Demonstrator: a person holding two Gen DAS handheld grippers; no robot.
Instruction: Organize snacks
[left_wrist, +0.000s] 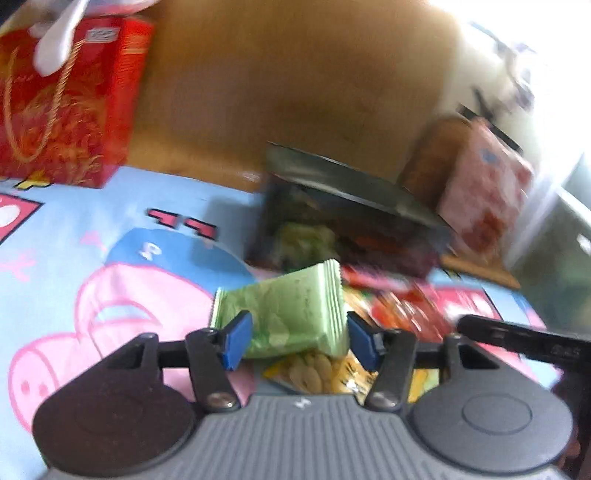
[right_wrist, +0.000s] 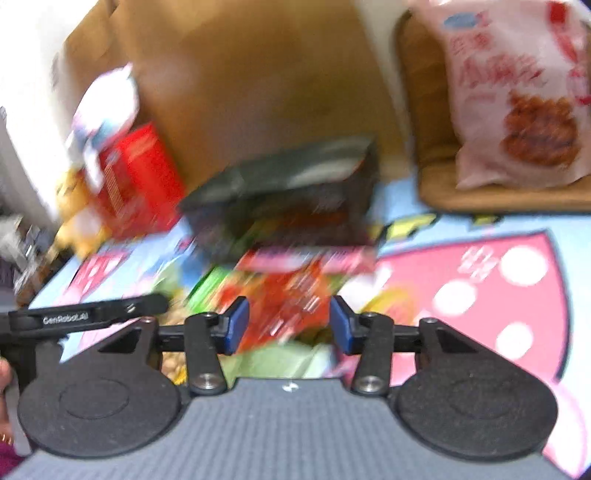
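The left gripper has its 2 blue pads pinching a pale green snack packet, a glossy pillow-shaped wrapper with crimped, ridged end seals. It's lifted a bit above the snack pile and tilted, one pad on each side of it.

Using the dark box as the landmark: the green packet sits just in front of it, toward the camera. Under the packet lies a yellow bag of chips, and a shiny red packet lies in front of the box and off to the right. The box itself is a dark rectangular tray with a flat lid tilted over it, pretty blurry.

The right gripper is over that red crinkly packet, with its pads on either side. Motion blur is heavy, so whether they're actually squeezing it can't be told. In that view, the box is right behind the red packet.

Everything sits on a smooth cartoon-print mat, blue and pink.
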